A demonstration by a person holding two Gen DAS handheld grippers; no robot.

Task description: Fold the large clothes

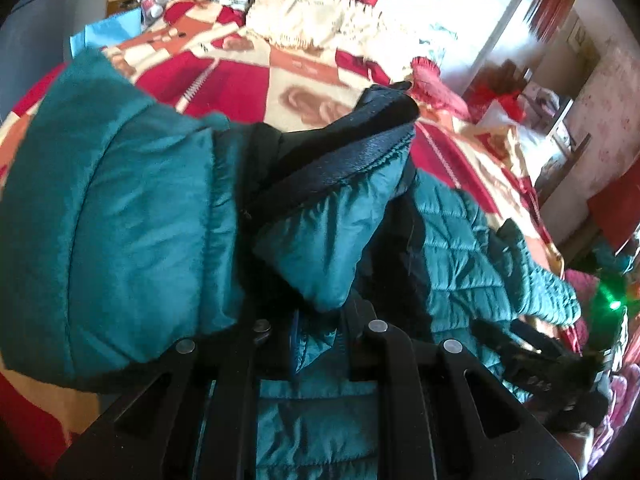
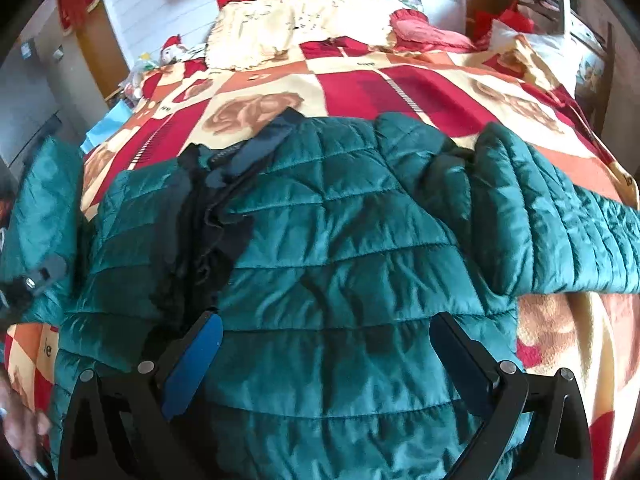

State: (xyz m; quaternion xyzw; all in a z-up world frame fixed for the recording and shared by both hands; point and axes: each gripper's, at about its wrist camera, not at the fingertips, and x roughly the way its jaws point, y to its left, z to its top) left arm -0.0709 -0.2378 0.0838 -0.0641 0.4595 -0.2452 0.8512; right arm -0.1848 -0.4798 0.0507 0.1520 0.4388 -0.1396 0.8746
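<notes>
Jacket (image 2: 340, 248) first: a big teal quilted puffer, spread front-up across the patterned bedspread (image 2: 360, 84) and covering most of the near half of the bed, its hem toward us and its collar toward the cream pillows (image 2: 280, 28) at the head. It looks light for its bulk, all air and padding, soft enough to slump wherever it is let go, and that shiny shell strikes me as slippery, so a shallow pinch could slide off. One sleeve (image 2: 560, 216) lies flat out to the right, well clear of the body panel. The other sleeve (image 1: 120, 232) is up off the bed, bunched thick in front of the left gripper (image 1: 316, 344), whose jaws are clamped tight on a fold of the teal fabric, with the dark collar lining (image 1: 352, 152) flopping just beyond it. The right gripper (image 2: 328, 344) hangs over the lower front panel with its jaws wide apart, blue pad (image 2: 192, 368) showing, holding nothing, the cloth below and not pinched. A bit of the person's hand (image 2: 20, 436) shows at the left edge. To my eye the best holds are seams, cuffs and the hem edge, where the stitching gives the pads something to bite; the puffy middle would just squash and spring back, so each fold likely needs pressing down.
</notes>
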